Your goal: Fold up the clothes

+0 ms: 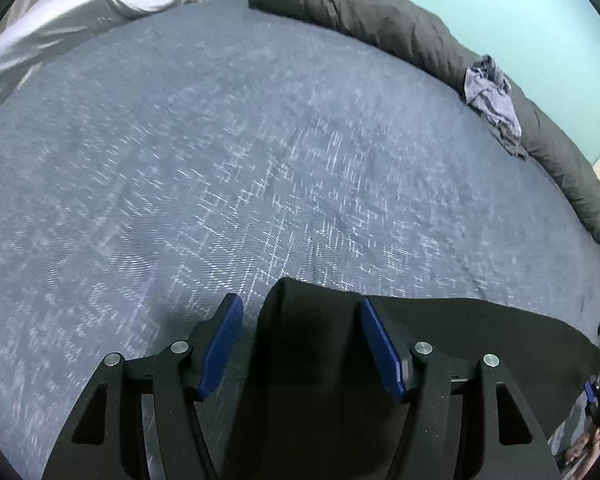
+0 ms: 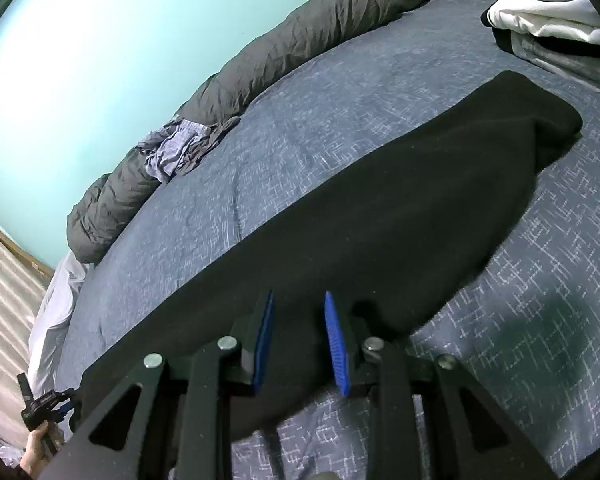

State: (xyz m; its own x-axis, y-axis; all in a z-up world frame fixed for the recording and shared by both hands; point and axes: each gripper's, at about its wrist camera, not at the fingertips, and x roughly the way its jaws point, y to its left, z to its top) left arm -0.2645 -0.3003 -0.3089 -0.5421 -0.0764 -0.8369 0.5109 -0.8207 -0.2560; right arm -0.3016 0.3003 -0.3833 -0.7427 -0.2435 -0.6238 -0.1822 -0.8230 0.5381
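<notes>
Both claws gape over black garment (image 2: 400, 216) — unclamped.

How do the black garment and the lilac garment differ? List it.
The black garment lies spread long and flat on the blue cover; the lilac garment sits crumpled in a heap. The black one lies between both open grippers; the lilac one rests far off against the grey duvet. Both lie on the bed.

Ahead at twelve I see open bedspread (image 1: 220, 168); the dark duvet roll (image 1: 380, 20) blocks two o'clock.
</notes>
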